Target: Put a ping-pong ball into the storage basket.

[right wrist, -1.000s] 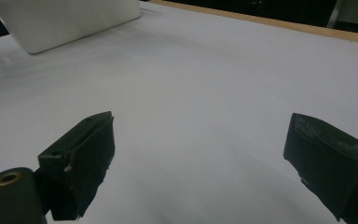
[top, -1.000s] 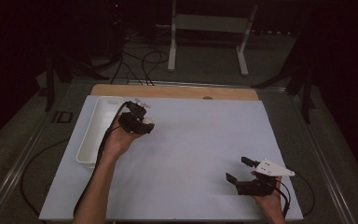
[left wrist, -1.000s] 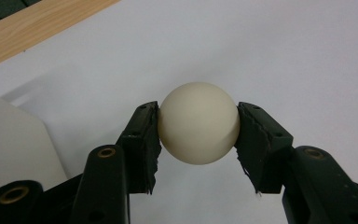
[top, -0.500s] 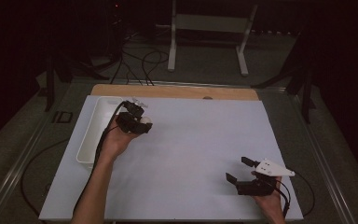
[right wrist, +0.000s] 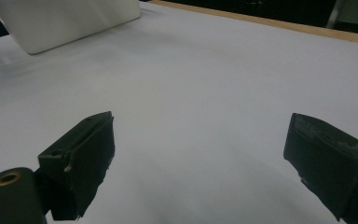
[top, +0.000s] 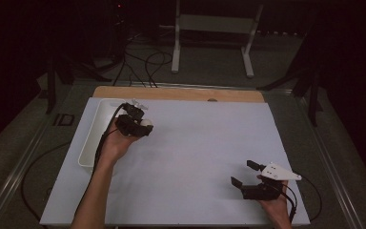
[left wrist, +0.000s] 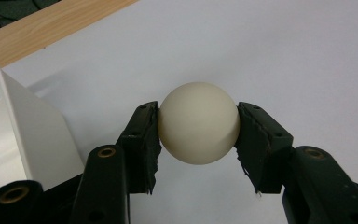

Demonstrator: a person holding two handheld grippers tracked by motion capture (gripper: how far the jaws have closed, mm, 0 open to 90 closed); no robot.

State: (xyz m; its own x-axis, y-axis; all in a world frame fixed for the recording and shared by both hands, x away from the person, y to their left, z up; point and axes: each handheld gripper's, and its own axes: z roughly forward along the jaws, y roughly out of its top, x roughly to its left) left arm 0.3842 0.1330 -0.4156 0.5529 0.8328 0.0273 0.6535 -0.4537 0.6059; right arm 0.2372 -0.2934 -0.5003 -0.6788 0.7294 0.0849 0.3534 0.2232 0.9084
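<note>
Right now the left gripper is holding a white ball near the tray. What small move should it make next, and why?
Probably carry the ball a little sideways until it is over the white tray, then open. The left gripper has both pads pressed on the ball, above the white sheet just beside the tray wall. The right gripper waits open, holding nothing.

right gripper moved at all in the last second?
No. In the high view the right gripper sits at the same spot near the white mat's near right corner as before, jaws open and empty.
</note>
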